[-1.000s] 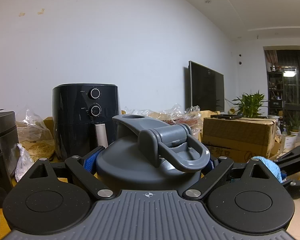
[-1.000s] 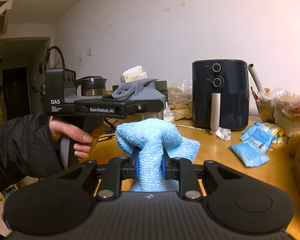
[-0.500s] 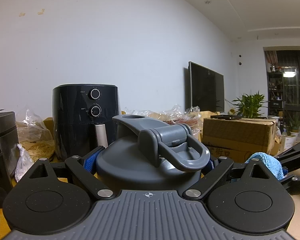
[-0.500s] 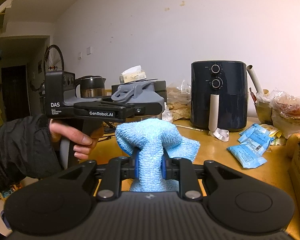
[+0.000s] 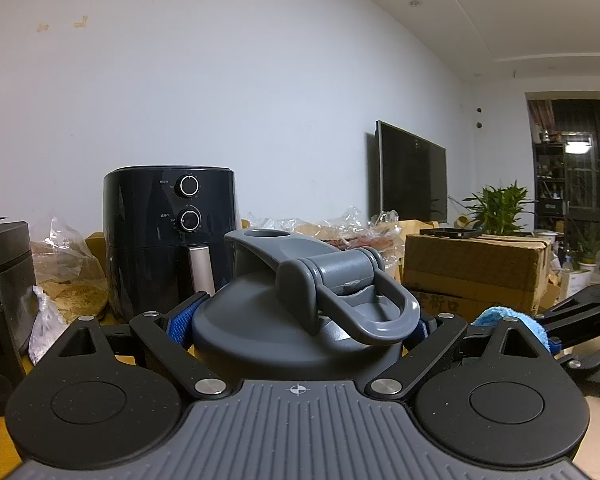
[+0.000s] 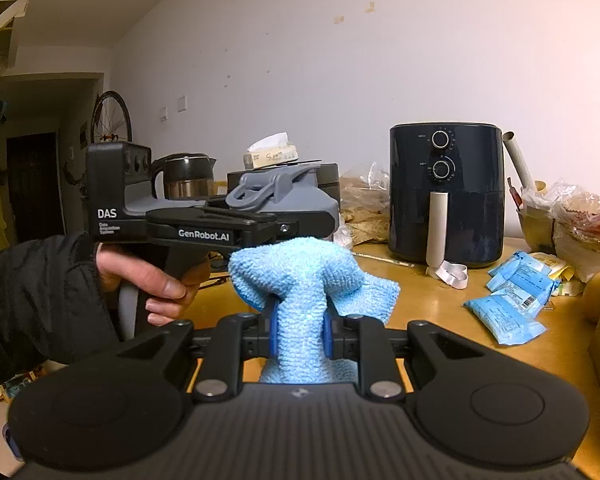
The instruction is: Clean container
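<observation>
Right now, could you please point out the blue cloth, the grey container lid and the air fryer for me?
blue cloth point(image 6: 300, 276): right wrist view, on its bunched upper fold.
grey container lid point(image 5: 260, 328): left wrist view, on the domed top.
air fryer point(image 6: 446, 200): right wrist view, on the dark front.

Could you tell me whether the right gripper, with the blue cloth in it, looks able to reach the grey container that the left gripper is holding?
Probably yes: the right gripper, shut on the blue cloth, faces the grey container clamped in the left gripper, with only open air between them.
</observation>
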### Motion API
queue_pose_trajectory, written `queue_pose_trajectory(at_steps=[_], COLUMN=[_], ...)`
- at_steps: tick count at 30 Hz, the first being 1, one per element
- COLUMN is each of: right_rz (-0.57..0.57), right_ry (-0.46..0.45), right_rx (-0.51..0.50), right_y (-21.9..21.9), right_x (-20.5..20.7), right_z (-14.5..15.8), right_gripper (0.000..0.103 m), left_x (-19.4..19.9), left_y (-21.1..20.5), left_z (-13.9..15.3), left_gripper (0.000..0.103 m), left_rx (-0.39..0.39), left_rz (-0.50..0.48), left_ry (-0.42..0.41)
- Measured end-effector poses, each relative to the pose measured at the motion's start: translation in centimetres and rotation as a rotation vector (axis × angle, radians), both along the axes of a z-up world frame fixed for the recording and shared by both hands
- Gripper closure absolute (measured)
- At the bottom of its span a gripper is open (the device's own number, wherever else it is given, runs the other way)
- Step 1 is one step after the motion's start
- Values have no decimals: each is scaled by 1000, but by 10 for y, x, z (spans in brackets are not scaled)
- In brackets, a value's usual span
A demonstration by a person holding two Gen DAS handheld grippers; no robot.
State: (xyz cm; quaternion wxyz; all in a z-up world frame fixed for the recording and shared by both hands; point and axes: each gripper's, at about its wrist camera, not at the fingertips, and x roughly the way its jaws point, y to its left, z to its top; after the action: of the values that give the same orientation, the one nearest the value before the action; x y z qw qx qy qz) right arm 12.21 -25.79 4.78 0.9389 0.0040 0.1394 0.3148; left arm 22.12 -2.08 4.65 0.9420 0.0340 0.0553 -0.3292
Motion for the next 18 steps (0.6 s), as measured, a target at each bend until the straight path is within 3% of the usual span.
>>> queue_pose_trajectory(at_steps=[18], right_rz=[13], right_ry=[47], right_rx=[-2], right_y=[10], right_x=[25], right_z=[-13], right_gripper=[86], left_x=[0], left_y=[1], left_z=[-2], left_gripper=[8], left_rx=[-4], left_rz=[0], left_ry=[-1])
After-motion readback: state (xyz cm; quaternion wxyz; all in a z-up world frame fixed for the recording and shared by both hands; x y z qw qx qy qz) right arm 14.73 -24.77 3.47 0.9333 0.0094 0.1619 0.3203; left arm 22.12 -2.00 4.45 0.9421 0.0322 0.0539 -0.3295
